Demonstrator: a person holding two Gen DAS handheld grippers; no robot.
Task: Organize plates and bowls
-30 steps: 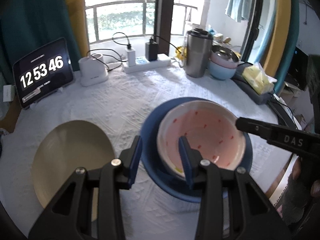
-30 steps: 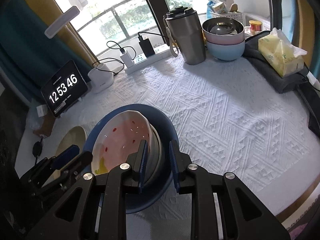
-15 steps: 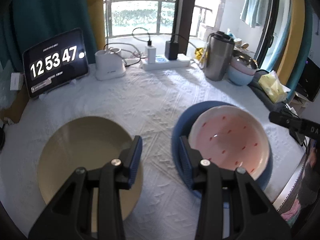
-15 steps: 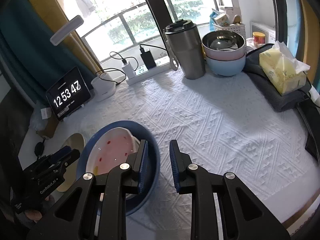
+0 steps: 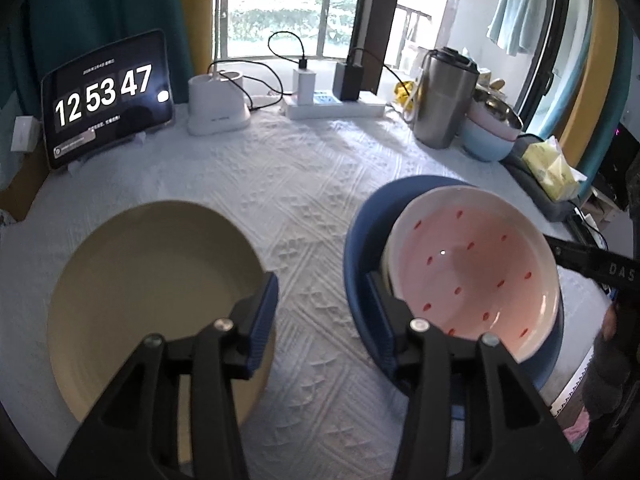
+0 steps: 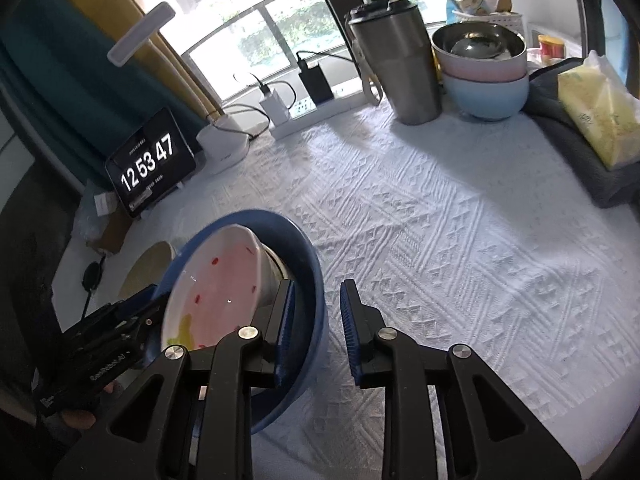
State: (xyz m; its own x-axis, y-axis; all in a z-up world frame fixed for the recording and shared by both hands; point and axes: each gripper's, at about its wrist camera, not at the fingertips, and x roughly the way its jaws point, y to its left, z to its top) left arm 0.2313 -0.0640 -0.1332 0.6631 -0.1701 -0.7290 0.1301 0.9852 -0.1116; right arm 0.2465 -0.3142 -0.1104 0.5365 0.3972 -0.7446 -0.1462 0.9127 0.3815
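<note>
Plates and bowls on the table fall into two groups in the left wrist view. A tan plate lies flat at the lower left of the frame, and a blue bowl sits at the lower right with a white bowl with red specks nested inside it, tipped a little so its mouth faces the camera. The left tongs hang at the bottom centre, jaws wide and holding nothing. Their gap lies over bare cloth between the two groups: the left finger overlaps the tan plate's near right edge, the right finger overlaps the blue bowl's left rim. My reading is that these tongs are about equally near both, so a small turn either way decides which they take. A dark bar marked DAS enters at the right edge, which I take to be part of the right tongs.

From the right wrist view, the right tongs sit at the bottom centre, jaws moderately open and empty. The blue bowl lies to the left of them, its right rim just in front of the left finger; whether they touch I cannot tell. The white bowl with red specks leans inside it. The tan plate peeks out further left, partly hidden behind the bowls. The left tongs show at the lower left. Judging from this, the right tongs are nearer the nested bowls, the left tongs nearer the plate.
</note>
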